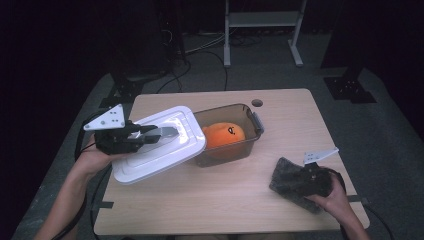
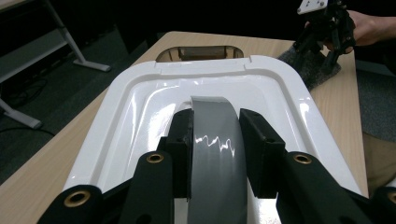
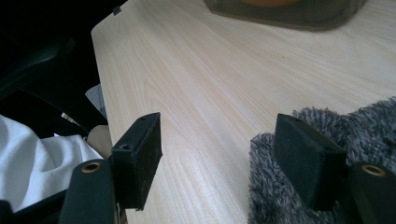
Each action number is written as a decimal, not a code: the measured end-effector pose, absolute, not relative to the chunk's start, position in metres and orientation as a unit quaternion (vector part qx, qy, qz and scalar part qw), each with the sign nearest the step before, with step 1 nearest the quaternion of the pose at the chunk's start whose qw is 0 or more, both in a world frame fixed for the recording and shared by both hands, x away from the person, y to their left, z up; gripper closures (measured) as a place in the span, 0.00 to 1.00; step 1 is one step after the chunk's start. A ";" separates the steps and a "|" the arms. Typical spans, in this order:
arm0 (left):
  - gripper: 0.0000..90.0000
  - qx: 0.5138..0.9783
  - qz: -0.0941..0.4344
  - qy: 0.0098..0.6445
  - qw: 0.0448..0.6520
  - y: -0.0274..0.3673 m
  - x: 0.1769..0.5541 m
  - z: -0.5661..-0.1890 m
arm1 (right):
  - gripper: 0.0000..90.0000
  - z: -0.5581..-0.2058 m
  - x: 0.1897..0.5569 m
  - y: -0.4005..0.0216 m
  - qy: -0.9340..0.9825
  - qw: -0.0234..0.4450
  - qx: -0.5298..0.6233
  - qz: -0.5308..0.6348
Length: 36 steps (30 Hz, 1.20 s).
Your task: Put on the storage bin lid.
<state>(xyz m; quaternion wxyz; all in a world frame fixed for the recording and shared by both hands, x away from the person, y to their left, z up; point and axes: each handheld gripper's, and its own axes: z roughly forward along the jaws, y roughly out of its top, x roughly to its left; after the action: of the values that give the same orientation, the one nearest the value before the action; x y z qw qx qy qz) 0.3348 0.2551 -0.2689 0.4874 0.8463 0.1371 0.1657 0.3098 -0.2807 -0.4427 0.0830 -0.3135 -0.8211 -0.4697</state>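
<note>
Left gripper point(image 1: 161, 134) on lid handle point(image 2: 215, 140)

- White rectangular plastic lid point(image 1: 160, 145) with rounded corners and a raised rim, glossy, with a grey curved handle point(image 2: 215, 140) along its centre; left of centre in the high view, tilted, far edge overlapping the left end of the container, near edge over the table; handle clamped between two black jaws.
- Smoky translucent rectangular plastic container point(image 1: 252, 131), open-topped, grey latch on its right end, upright on the table at centre of the high view, holding a round orange plush toy point(image 1: 224, 134) with a small dark mark.
</note>
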 end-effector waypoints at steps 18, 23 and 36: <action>0.74 0.853 0.158 0.116 0.484 0.210 0.367 -0.259 | 0.35 -0.443 0.310 -0.283 -0.819 0.083 -0.315 -0.472; 0.74 0.854 0.154 0.114 0.484 0.199 0.376 -0.259 | 0.35 -0.442 0.310 -0.284 -0.818 0.082 -0.313 -0.475; 0.74 0.854 0.143 0.106 0.489 0.164 0.402 -0.264 | 0.35 -0.444 0.310 -0.282 -0.820 0.084 -0.312 -0.472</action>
<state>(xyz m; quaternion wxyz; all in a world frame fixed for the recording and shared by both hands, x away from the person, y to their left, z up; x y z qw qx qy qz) 0.4024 0.1636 -0.2639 0.4889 0.8541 0.1058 0.1426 0.3100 -0.2820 -0.4436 0.0843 -0.3116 -0.8202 -0.4723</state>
